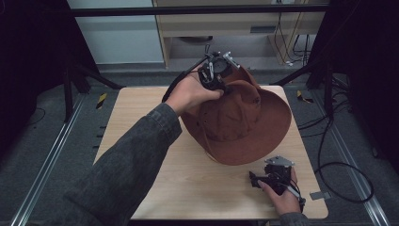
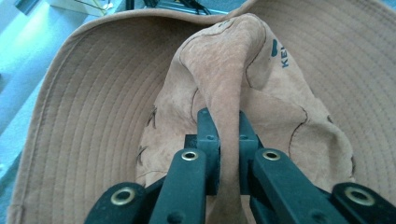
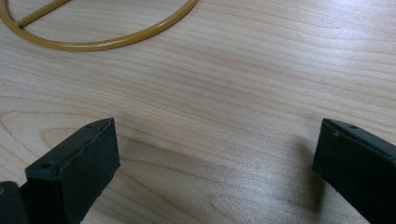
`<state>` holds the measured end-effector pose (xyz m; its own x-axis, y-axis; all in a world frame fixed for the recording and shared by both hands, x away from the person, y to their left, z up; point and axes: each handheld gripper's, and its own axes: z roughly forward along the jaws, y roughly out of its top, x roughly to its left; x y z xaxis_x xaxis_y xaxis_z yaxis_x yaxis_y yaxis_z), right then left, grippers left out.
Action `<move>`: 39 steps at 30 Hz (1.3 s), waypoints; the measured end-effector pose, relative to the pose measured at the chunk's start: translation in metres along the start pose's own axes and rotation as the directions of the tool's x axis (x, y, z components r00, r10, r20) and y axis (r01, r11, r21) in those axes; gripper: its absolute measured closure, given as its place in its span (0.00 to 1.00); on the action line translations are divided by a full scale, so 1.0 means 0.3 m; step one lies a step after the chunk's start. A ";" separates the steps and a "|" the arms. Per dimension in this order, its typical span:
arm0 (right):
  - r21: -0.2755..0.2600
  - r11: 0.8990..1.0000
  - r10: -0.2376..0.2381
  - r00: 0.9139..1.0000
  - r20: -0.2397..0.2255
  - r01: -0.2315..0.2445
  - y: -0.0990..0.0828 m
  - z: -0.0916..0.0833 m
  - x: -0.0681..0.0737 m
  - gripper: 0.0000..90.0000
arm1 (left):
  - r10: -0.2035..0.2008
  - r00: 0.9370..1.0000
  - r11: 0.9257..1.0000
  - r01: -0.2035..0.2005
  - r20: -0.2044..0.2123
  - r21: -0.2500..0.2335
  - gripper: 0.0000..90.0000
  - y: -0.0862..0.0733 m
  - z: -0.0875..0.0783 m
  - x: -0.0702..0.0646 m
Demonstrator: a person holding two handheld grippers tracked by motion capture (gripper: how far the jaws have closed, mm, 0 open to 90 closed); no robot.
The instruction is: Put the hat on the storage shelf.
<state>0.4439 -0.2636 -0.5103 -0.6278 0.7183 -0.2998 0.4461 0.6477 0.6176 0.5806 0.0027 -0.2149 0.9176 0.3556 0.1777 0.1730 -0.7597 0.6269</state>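
Pinching a fold of the hat's [image 1: 240, 120] crown, left gripper [image 2: 223, 135] holds it tilted over the table's [image 1: 155, 108] far right part. Left gripper view shows stitched brim underside; right gripper view a yellow ring [image 3: 98, 43]. Right gripper [image 1: 263, 180] rests near the front right corner, jaws wide apart, nothing between.

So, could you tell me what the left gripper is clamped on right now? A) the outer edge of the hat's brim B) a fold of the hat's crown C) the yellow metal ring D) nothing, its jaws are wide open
B: in the left gripper view, the left gripper has both jaws pressed on a pinched ridge of the brown hat crown, with the stitched brim spreading around it.
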 end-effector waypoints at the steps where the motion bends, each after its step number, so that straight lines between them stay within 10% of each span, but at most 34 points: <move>1: 0.000 1.000 0.000 1.000 -0.001 0.000 0.000 0.000 0.000 0.01 | -0.004 1.000 1.000 0.004 0.001 -0.004 0.95 0.002 0.003 0.000; 12: 0.000 1.000 -0.001 1.000 0.000 0.001 0.000 0.000 0.000 0.01 | -0.004 1.000 1.000 0.004 -0.018 -0.009 0.87 0.002 0.011 -0.004; 39: 0.000 1.000 -0.001 1.000 -0.001 0.001 0.000 0.000 0.000 0.01 | -0.052 0.998 0.998 0.050 -0.040 -0.046 0.13 -0.026 -0.037 -0.012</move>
<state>0.4439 -0.2636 -0.5102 -0.6285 0.7177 -0.2998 0.4459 0.6482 0.6172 0.5720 0.0133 -0.2120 0.8924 0.4159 0.1753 0.2017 -0.7150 0.6694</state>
